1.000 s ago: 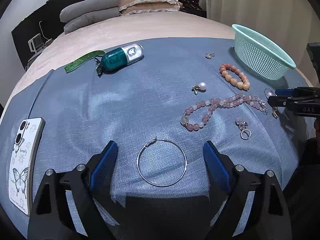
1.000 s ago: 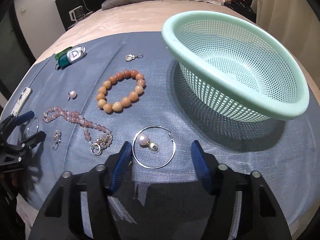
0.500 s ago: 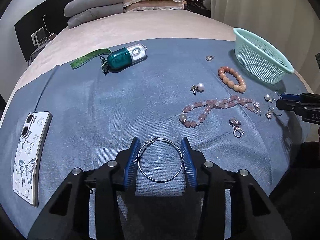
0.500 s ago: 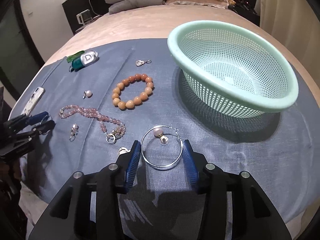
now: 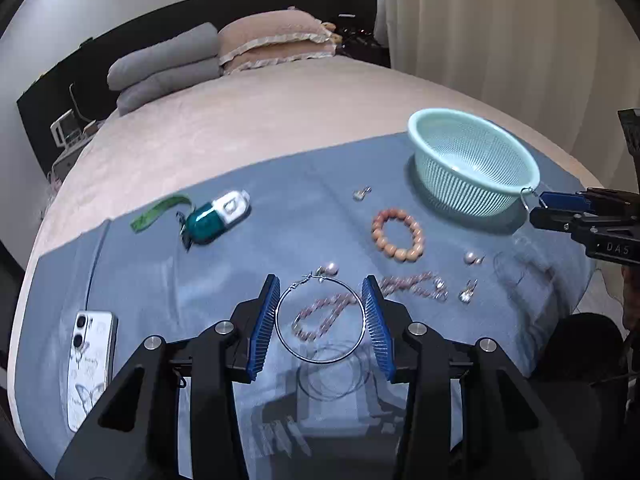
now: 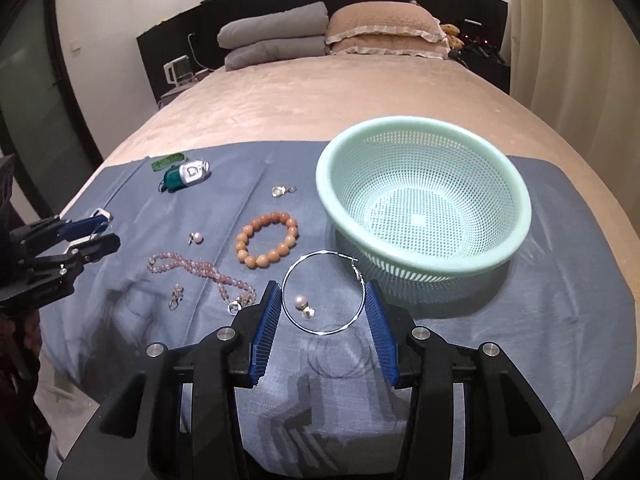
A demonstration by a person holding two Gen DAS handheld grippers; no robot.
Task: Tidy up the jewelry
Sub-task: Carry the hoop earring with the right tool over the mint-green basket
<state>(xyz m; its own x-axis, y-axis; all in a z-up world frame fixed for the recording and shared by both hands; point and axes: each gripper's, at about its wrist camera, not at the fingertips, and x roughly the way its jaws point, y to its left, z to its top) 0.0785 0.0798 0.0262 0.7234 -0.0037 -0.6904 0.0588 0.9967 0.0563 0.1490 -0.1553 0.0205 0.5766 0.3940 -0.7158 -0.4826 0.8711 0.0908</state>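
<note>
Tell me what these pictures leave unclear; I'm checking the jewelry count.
- Left wrist view: the pink bead necklace is partly behind the silver hoop earring and blue gripper pad.
- Left wrist view: the small silver charm is too small to identify.
- Right wrist view: the white phone is hidden behind the left gripper.

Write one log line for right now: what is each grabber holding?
left gripper: shut on left hoop earring | right gripper: shut on right hoop earring | both above blue cloth | basket: empty

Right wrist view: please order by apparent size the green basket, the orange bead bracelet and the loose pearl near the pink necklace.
1. Green basket, clearly the largest.
2. Orange bead bracelet.
3. Loose pearl, the smallest.
All three lie at a similar depth on the blue cloth, so the order is reliable.
</note>
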